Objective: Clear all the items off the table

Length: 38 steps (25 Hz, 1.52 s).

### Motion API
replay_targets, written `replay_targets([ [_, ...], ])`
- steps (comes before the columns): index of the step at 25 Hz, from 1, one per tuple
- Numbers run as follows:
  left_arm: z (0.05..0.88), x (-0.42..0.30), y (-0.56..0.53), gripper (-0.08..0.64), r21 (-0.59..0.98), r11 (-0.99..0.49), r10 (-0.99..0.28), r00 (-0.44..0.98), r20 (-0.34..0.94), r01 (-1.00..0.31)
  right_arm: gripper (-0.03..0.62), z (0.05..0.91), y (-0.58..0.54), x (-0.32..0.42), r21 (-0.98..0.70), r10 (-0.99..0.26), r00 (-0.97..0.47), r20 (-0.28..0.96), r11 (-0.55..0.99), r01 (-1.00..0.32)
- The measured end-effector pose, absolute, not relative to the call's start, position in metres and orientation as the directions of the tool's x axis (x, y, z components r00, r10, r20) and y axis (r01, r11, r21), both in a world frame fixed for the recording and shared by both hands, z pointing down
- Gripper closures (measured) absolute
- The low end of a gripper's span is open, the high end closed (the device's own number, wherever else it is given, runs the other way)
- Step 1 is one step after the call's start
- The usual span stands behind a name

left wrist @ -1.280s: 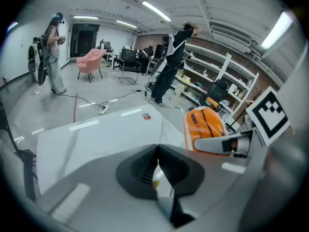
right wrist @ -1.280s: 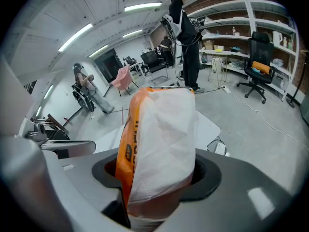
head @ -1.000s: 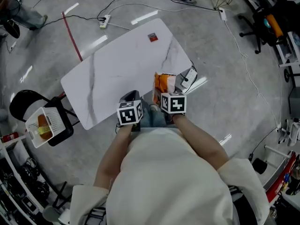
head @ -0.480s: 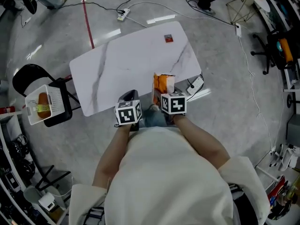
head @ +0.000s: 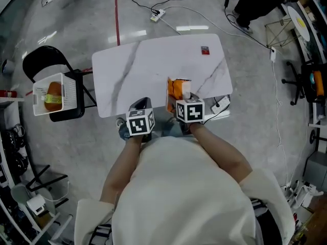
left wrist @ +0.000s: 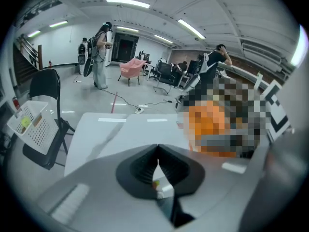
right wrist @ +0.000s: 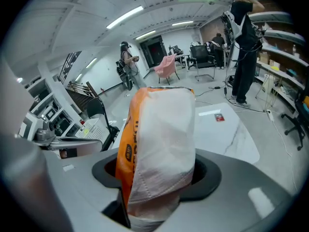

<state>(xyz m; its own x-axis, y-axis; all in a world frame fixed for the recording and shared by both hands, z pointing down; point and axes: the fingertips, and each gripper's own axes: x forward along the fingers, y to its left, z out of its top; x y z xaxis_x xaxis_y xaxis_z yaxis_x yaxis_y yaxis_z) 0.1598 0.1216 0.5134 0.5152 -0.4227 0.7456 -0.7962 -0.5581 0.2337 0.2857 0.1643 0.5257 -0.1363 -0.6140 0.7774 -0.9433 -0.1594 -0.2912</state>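
Between jaws of right hand-held gripper [right wrist: 157, 174]: orange-and-white soft pack [right wrist: 161, 129], grasped upright, at near edge of white marbled table [head: 153, 65]. Left hand-held gripper [left wrist: 158, 170] just beside it, jaws clenched together. Small red packet [head: 205, 50] lies flat near table's far right corner. Off table's left end, black chair [head: 76, 108] carries white basket [head: 40, 80], orange-and-yellow item [head: 52, 95] inside.
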Motion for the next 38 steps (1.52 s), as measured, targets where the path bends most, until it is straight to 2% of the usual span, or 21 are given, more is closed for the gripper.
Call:
replay_targets([
  [17, 0.503, 0.000, 0.019, 0.551, 0.248, -0.424, -0.522, 0.458, 0.719, -0.871, 0.302, 0.517, 0.050, 0.142, -0.276, -0.609, -0.206, 0.766, -0.023, -0.961],
  [38, 0.507, -0.192, -0.045, 0.551, 0.268, -0.203, -0.593, 0.336, 0.732, -0.942, 0.302, 0.514, -0.042, -0.057, -0.290, -0.524, -0.358, 0.773, 0.210, -0.934],
])
